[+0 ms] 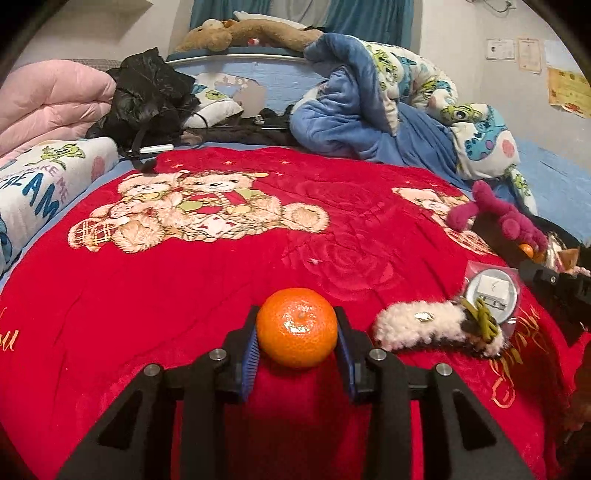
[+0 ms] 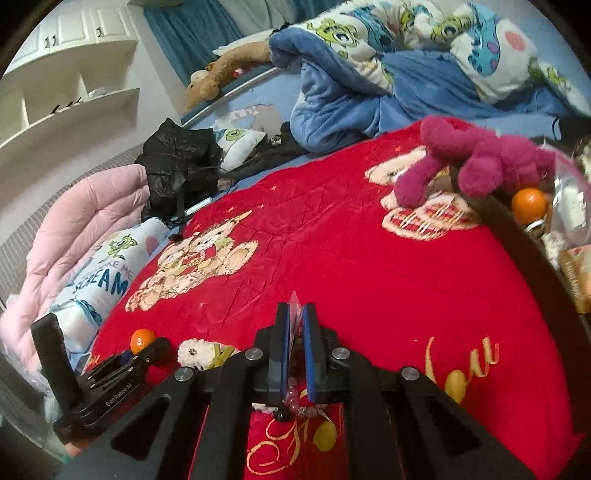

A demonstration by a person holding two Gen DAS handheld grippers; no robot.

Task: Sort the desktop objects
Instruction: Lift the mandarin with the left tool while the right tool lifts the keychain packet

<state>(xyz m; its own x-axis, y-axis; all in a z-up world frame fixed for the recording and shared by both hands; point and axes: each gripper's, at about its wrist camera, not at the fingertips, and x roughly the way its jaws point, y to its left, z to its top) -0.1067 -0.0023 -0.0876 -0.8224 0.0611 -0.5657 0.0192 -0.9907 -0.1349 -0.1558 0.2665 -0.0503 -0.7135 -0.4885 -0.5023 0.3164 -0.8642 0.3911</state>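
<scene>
My left gripper [image 1: 297,328] is shut on an orange mandarin [image 1: 297,326] just above the red bear-print blanket [image 1: 221,280]. To its right lie a fluffy white-and-black hair clip [image 1: 436,328] and a round item in a clear packet [image 1: 491,291]. My right gripper [image 2: 295,321] is shut on a clear plastic packet [image 2: 294,306] with a bead bracelet [image 2: 291,400] hanging inside it, held above the blanket. The right wrist view shows the left gripper [image 2: 144,350] with the mandarin [image 2: 142,340] at the lower left, next to the hair clip [image 2: 201,354].
A dark bin [image 2: 517,229] at the right holds a magenta plush toy [image 2: 476,162], another mandarin [image 2: 529,206] and packets. A pink quilt [image 1: 51,99], black jacket [image 1: 151,92], blue blanket [image 1: 354,110] and brown plush [image 1: 251,35] lie at the back.
</scene>
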